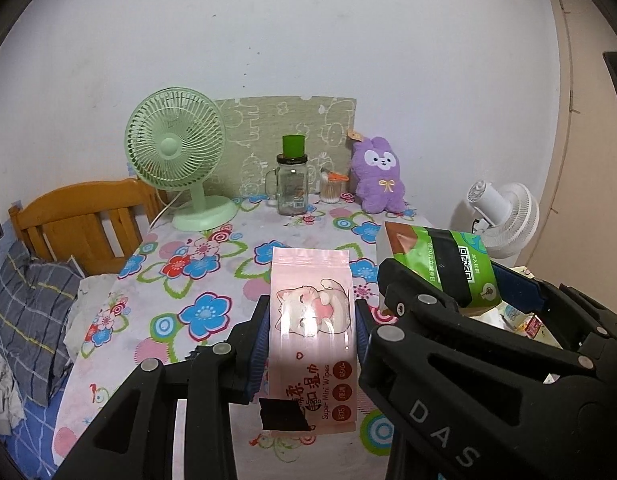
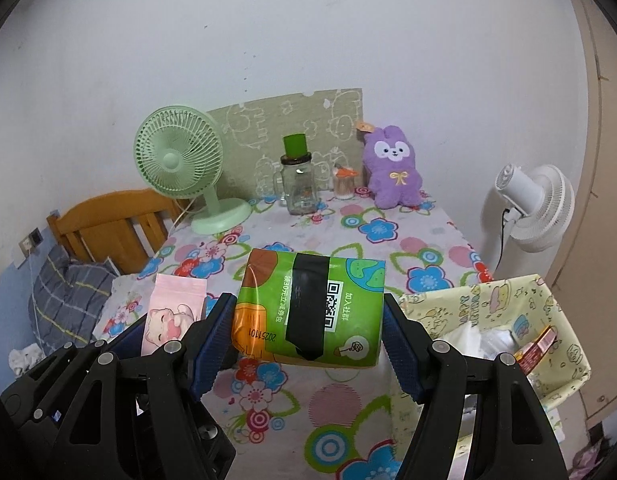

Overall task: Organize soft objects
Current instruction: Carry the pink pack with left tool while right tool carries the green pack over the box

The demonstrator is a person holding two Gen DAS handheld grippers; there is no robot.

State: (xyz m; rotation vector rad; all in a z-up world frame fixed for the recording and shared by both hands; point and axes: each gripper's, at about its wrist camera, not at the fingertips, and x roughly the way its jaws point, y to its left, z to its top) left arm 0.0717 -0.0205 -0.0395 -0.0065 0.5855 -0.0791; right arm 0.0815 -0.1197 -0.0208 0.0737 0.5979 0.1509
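My left gripper (image 1: 310, 320) is shut on a pink pack of wet wipes (image 1: 312, 320) with a cat picture, held above the flowered table (image 1: 196, 280). The pack also shows in the right wrist view (image 2: 172, 316) at lower left. My right gripper (image 2: 306, 316) is shut on a green tissue pack (image 2: 312, 312) with a QR code, held above the table's right part. That pack shows in the left wrist view (image 1: 448, 268) at right. A purple plush rabbit (image 1: 378, 176) sits at the back right of the table, also in the right wrist view (image 2: 394, 170).
A green desk fan (image 1: 176, 156), a glass jar with a green cap (image 1: 292, 184) and a cotton swab cup (image 1: 332, 188) stand at the back. A yellow fabric bin (image 2: 536, 300) with items inside stands right of the table. A white fan (image 2: 532, 208) is behind it. A wooden bed frame (image 1: 80, 224) is left.
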